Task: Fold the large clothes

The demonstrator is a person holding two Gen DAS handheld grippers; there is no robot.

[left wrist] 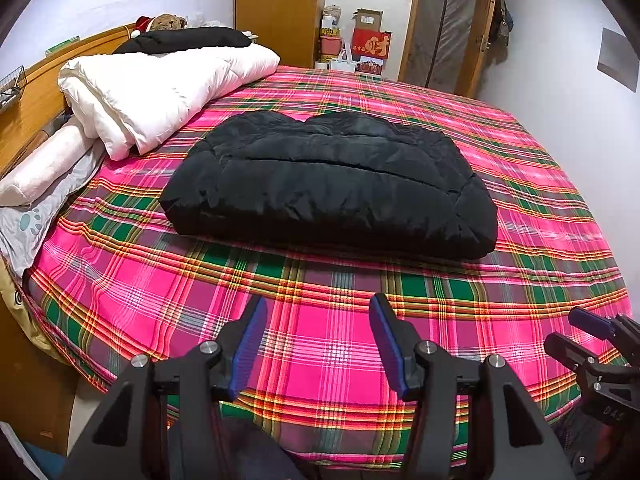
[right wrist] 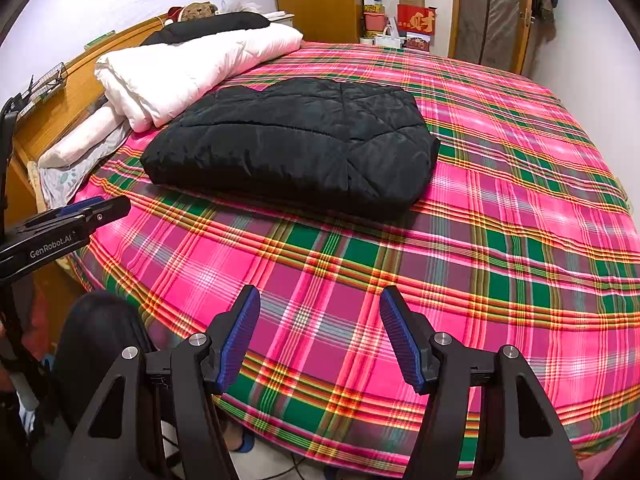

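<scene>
A black quilted padded coat (left wrist: 332, 184) lies folded into a thick rectangular bundle in the middle of the bed, also seen in the right wrist view as the coat (right wrist: 296, 140). My left gripper (left wrist: 318, 308) hovers open over the pink plaid sheet (left wrist: 320, 340) near the bed's front edge, well short of the coat, nothing between its blue pads. My right gripper (right wrist: 320, 300) is likewise open and empty above the sheet (right wrist: 480, 280), apart from the coat. The right gripper (left wrist: 592, 332) shows at the left view's right edge; the left gripper (right wrist: 80, 216) shows at the right view's left edge.
A folded white duvet (left wrist: 160, 92) with a black garment (left wrist: 188, 38) on top lies along the wooden headboard (left wrist: 40, 92) at the left, with pillows (left wrist: 44, 172) below it. A wardrobe (left wrist: 276, 4), boxes (left wrist: 368, 40) and a door (left wrist: 448, 24) stand beyond the bed.
</scene>
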